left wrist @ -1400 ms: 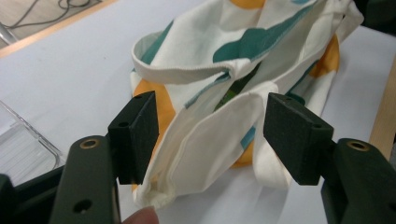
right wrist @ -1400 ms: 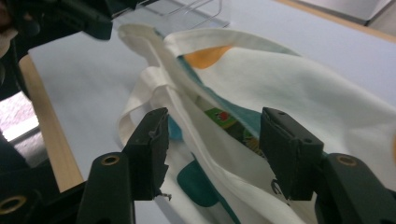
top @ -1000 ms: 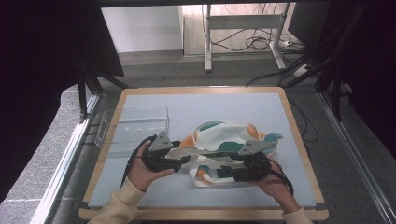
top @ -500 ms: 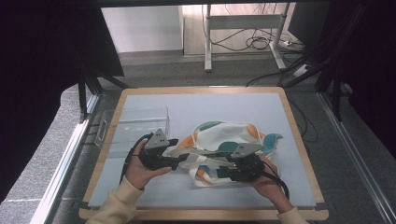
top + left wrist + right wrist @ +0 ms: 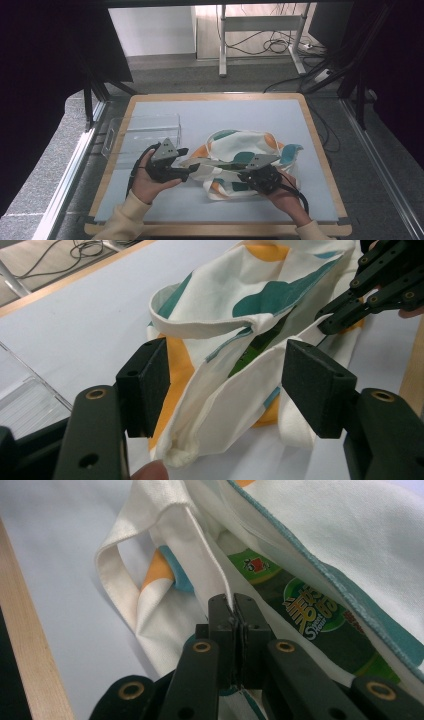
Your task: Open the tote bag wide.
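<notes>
1. Near the front middle of the table (image 5: pixel 150 107), the tote bag (image 5: pixel 250 145) lies flat on the pale blue mat, just right of a clear plastic box (image 5: pixel 142 131), with both grippers at its near edge.

2. Right gripper (image 5: pixel 233 611): its jaws have just been closing and now stand together, clamped on the white hem of one side of the bag's mouth; the cloth edge runs up out of the pinch.

3. Left gripper (image 5: pixel 227 385): its jaws stand apart, straddling the other lip of the mouth. The pads (image 5: pixel 150 382) do not press on the cloth, so nothing is held there yet.

4. Judged step: opening the bag's mouth, one lip per gripper. To do it well, the left jaws should close on a single layer of hem only, not on the strap (image 5: pixel 210 325) that loops across above it, and bite well in from the edge so the cloth cannot slip out.

5. Once both lips are gripped, the pull should be gentle and opposite, keeping the right pinch firm; a jerk would drag the whole bag over the mat.

6. Inside, a green packet (image 5: pixel 300 615) with printed lettering shows through the gap; how far in it sits is hard to tell.

7. Orientation: in the high view the bag's long axis runs roughly left to right, slightly slanted. Its mouth faces the near-left, toward the left gripper.
</notes>
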Available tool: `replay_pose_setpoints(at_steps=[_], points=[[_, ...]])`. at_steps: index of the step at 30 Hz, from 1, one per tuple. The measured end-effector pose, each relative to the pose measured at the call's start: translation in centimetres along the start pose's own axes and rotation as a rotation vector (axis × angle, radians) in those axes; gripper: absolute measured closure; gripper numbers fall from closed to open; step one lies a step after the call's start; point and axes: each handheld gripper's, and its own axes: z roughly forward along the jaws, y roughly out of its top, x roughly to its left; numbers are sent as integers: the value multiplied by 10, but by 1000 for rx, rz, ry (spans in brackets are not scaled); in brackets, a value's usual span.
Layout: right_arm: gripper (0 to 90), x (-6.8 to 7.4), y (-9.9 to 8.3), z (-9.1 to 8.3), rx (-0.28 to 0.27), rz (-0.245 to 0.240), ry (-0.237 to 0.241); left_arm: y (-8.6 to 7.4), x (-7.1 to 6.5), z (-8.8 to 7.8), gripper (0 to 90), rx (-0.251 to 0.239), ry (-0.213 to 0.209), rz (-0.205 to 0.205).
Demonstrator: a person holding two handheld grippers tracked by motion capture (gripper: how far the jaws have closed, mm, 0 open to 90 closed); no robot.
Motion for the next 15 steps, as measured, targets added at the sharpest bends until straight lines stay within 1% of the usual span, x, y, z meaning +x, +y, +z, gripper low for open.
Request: replay_pose_setpoints(at_steps=[3, 6, 10, 11, 14, 15], points=[[870, -3, -1, 0, -6, 3, 12, 2, -2, 1, 355, -1, 1, -1], [870, -3, -2, 0, -7, 5, 15, 3, -2, 3, 356, 2, 0, 1], [869, -1, -1, -1, -10, -2, 13, 5, -2, 12, 357, 17, -14, 3], [870, -2, -1, 0, -9, 0, 18, 5, -2, 16, 357, 24, -19, 4], [869, -3, -2, 0, -10, 1, 26, 7, -1, 21, 358, 28, -21, 1], [870, -4, -2, 0, -12, 1, 29, 10, 0, 24, 358, 28, -23, 2]])
